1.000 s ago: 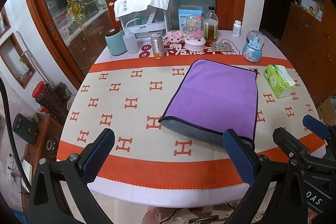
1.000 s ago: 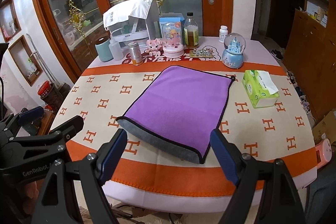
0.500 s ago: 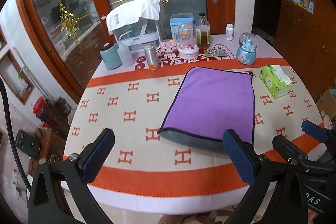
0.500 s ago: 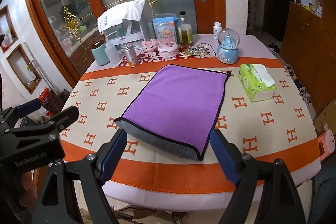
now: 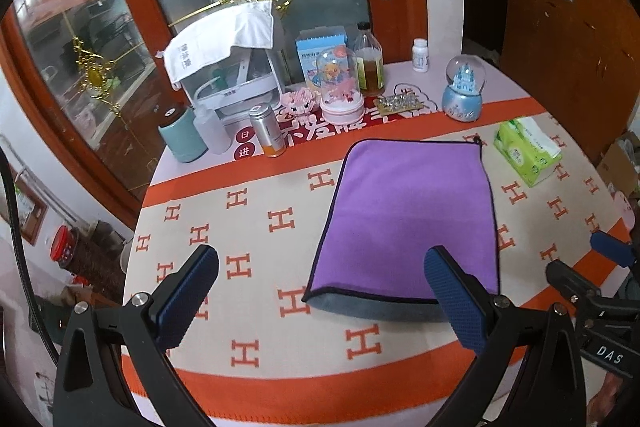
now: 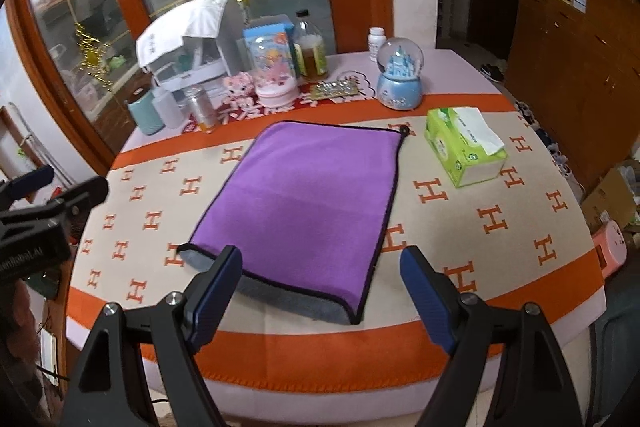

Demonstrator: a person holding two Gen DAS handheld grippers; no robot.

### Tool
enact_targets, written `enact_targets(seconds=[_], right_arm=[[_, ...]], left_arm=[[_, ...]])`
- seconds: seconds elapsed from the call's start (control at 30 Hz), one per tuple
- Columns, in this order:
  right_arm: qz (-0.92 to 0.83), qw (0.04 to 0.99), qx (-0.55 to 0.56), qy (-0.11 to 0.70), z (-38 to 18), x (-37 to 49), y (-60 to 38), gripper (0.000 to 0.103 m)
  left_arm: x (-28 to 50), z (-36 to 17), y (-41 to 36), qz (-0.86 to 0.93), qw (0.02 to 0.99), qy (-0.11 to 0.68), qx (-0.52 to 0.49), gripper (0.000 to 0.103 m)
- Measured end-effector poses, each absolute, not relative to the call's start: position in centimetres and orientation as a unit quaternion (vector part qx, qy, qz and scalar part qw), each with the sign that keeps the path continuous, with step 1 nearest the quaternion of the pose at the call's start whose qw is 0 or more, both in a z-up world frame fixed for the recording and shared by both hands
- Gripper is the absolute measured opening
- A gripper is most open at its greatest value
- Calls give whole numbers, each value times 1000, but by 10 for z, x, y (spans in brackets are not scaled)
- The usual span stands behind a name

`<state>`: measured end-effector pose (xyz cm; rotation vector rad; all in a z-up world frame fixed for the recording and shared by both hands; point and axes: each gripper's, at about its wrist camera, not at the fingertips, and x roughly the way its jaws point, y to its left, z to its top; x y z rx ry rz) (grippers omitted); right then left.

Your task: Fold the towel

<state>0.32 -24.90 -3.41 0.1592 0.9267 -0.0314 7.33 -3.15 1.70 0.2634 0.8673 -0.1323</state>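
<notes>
A purple towel [image 5: 408,211] with a dark edge and grey underside lies folded flat on the table; it also shows in the right wrist view [image 6: 304,203]. Its grey fold faces the near edge. My left gripper [image 5: 320,299] is open and empty, held above the near part of the table, to the left of the towel's near edge. My right gripper [image 6: 320,295] is open and empty, held above the towel's near edge. Neither touches the towel.
The table [image 5: 240,347] has an orange and cream cloth with H marks. A green tissue box [image 6: 464,147] lies right of the towel. Behind it stand a snow globe [image 6: 400,75], bottles, a can [image 5: 268,131], a teal cup [image 5: 180,135] and a white rack.
Both grippers have risen and pulled back from the table, so the towel looks smaller and farther. The towel has not moved.
</notes>
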Motion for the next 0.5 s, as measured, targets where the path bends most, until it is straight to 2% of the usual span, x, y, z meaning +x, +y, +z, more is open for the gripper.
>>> enact_targets(seconds=[0.27, 0.5], right_arm=[[-9, 875, 79, 478, -82, 17, -263, 82], [16, 862, 56, 503, -131, 14, -265, 81]], left_arm=[[124, -27, -20, -89, 880, 442, 150, 102], [159, -90, -1, -174, 835, 498, 156, 102]])
